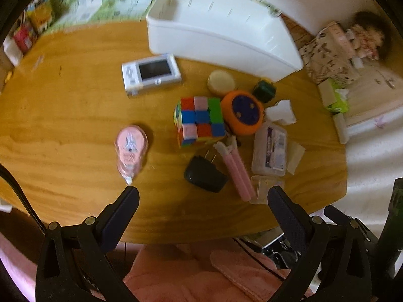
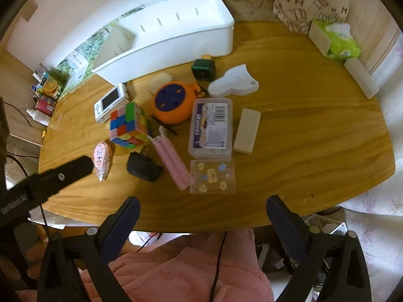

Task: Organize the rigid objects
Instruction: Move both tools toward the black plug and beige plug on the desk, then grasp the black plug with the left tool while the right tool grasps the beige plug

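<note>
Both sets of jaws spread wide, empty, above near edge of oval wooden table [image 2: 314,130]. Left gripper [image 1: 201,202] nearer black plug adapter [image 1: 204,175], straight ahead between jaws, prongs pointing away. Right gripper [image 2: 201,209] faced clear sticker box [image 2: 212,177]. White plastic bin [image 2: 176,35] at far edge, no objects visible inside.

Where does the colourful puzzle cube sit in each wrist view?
Left wrist view: puzzle cube just right of centre, the orange round toy to its right.
Right wrist view: puzzle cube left of centre, below the orange round toy.
Shared landmark: the white bin beyond it.
</note>
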A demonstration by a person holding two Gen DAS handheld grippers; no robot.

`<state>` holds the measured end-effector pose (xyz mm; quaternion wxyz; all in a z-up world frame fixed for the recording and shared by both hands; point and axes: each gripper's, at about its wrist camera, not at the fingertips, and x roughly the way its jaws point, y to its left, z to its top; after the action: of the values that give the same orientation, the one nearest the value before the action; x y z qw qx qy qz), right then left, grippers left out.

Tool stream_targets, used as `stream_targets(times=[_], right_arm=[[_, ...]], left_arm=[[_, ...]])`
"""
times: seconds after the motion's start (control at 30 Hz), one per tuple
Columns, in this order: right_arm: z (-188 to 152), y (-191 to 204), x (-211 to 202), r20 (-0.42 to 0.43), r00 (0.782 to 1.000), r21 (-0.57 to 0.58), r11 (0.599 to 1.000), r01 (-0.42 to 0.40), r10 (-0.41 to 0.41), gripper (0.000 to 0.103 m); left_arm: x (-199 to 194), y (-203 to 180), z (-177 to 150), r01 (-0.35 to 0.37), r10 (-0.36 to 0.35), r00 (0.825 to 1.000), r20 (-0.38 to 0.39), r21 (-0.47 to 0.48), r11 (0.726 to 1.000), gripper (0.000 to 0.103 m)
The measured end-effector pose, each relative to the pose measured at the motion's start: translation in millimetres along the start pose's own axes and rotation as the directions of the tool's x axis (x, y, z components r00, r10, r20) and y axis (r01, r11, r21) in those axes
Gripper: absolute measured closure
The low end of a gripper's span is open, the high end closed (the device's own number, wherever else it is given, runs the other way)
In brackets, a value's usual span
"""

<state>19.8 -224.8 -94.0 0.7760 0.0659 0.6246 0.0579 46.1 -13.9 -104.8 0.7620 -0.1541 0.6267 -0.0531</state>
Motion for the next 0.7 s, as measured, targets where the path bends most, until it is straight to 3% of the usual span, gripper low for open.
stream_targets(times=[0.33, 0.7], right_arm=[[35.4, -36.8, 28.8, -0.124, 0.991, -0.005, 0.999, -0.054, 0.053, 0.012], [74.7, -64.7, 60.3, -0.235, 0.968, -0.022, 0.995, -0.094, 0.086, 0.027]], left_arm=[[46.2, 4.8, 1.9, -0.030, -0.007, 0.987, -0.160, -0.232, 0.972, 0.003], [77.0, 26.8, 3.2, -0.078, -0.026, 0.979, -0.201, -0.493, 0.867, 0.009]])
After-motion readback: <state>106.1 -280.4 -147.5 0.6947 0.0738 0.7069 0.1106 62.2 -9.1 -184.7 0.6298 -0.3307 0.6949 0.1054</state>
